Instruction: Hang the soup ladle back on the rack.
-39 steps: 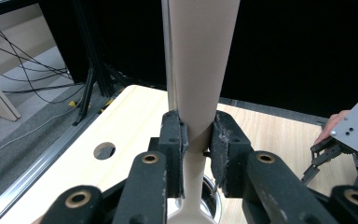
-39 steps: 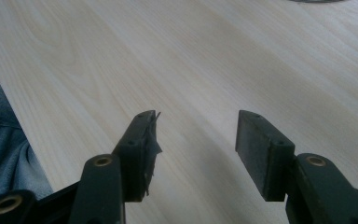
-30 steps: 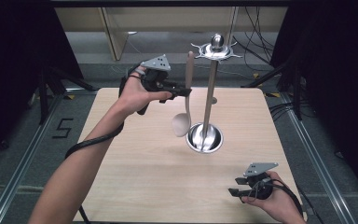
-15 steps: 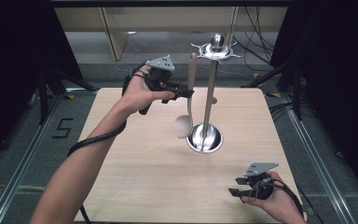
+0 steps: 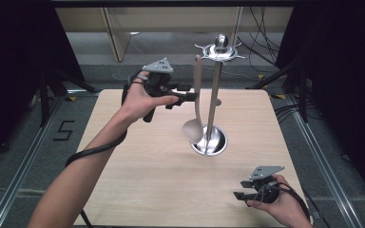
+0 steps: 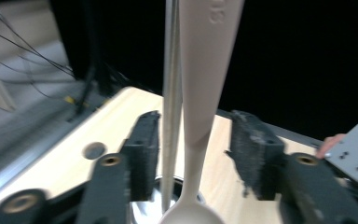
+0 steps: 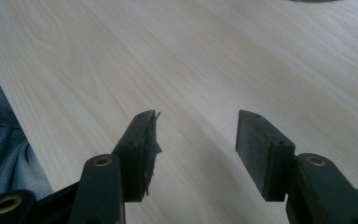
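Both fingers (image 6: 144, 154) have opened off the ladle (image 5: 196, 109).

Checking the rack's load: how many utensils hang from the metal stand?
1: a beige plastic ladle hangs left of the steel stand's pole, between the left hand-held gripper's open jaws.

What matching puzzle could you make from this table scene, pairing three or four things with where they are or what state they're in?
Things:
1. ladle
2. metal stand
3. left claw
4. right claw

States:
A. open, low over the near edge of the table, nothing between its jaws
B. upright on a round base on the table
C. hanging bowl-down beside the pole
D. open, jaws either side of a pale handle

Pairs: 1-C, 2-B, 3-D, 4-A
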`<state>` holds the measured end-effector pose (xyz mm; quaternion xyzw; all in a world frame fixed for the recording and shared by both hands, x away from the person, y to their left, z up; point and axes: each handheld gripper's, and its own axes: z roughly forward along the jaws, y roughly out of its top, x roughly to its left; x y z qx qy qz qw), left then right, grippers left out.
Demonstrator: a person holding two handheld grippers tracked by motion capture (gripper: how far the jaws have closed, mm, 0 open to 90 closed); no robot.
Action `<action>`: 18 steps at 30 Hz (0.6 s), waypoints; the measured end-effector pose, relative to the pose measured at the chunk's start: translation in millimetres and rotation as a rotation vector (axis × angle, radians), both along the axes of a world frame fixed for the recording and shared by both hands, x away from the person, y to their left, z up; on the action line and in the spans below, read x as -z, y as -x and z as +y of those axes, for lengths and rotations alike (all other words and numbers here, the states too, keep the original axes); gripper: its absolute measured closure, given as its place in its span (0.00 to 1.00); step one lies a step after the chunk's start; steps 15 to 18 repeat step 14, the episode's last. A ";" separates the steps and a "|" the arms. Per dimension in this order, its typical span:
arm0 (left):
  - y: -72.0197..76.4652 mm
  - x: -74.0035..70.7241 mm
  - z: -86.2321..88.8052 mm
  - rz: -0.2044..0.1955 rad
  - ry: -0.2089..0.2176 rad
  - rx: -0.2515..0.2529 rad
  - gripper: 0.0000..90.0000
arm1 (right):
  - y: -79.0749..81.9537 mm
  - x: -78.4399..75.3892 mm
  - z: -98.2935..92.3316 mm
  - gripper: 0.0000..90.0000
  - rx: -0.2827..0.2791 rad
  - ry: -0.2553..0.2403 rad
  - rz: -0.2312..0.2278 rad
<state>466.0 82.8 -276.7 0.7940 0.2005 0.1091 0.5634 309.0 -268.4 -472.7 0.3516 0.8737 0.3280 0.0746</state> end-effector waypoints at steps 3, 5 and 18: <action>26.0 19.7 27.7 -0.064 -0.024 -0.067 0.45 | 3.1 -3.0 0.1 0.54 0.019 -0.006 0.039; 46.3 45.7 51.6 -0.085 -0.043 -0.119 0.39 | 3.0 -3.8 -1.4 0.54 0.013 -0.002 0.041; 114.8 171.4 143.1 -0.015 -0.138 -0.336 0.35 | 3.1 -1.3 -1.4 0.53 0.032 -0.015 0.013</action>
